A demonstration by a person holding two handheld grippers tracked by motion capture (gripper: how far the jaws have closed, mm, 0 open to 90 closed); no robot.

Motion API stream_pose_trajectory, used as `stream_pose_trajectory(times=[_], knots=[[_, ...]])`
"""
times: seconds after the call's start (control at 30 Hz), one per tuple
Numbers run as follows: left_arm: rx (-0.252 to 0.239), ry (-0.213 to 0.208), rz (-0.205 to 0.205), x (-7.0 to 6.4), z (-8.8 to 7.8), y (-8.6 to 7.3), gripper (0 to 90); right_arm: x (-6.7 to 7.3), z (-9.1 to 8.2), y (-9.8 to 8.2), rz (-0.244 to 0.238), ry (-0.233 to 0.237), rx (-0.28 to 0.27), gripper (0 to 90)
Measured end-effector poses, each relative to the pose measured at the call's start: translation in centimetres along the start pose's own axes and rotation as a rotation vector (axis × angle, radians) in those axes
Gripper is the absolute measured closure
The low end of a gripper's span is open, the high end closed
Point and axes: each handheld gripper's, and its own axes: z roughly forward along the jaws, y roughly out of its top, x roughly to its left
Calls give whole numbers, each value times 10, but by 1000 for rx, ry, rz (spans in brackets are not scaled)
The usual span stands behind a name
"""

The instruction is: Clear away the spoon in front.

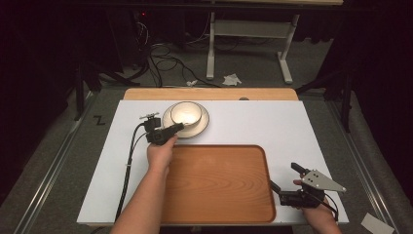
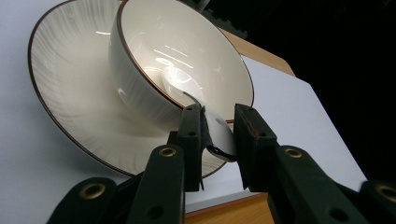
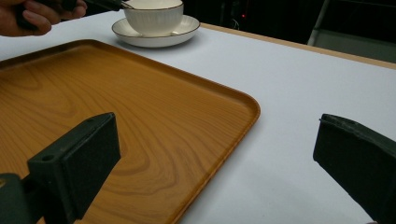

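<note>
A white ribbed bowl (image 1: 186,113) (image 2: 187,51) (image 3: 154,17) stands on a matching saucer (image 1: 205,123) (image 2: 70,88) (image 3: 187,26) at the back of the white table top. A white spoon (image 2: 219,134) lies in the bowl with its handle over the near rim. My left gripper (image 1: 180,127) (image 2: 218,128) is shut on that handle at the bowl's near-left edge. My right gripper (image 1: 282,175) (image 3: 217,140) is open with nothing between its fingers, low over the table just right of the wooden tray (image 1: 219,185) (image 3: 93,84).
The tray lies at the front middle with nothing on it. The white board (image 1: 272,126) ends in a wooden strip (image 1: 209,93) at the back. Beyond it are floor cables (image 1: 165,61) and a white table frame (image 1: 248,34).
</note>
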Motion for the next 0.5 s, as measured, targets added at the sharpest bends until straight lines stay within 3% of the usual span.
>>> stream_pose_trajectory(times=[0.5], knots=[[-7, 4, -9, 2, 0, 1, 799, 0, 0, 0, -4, 0, -3, 18]])
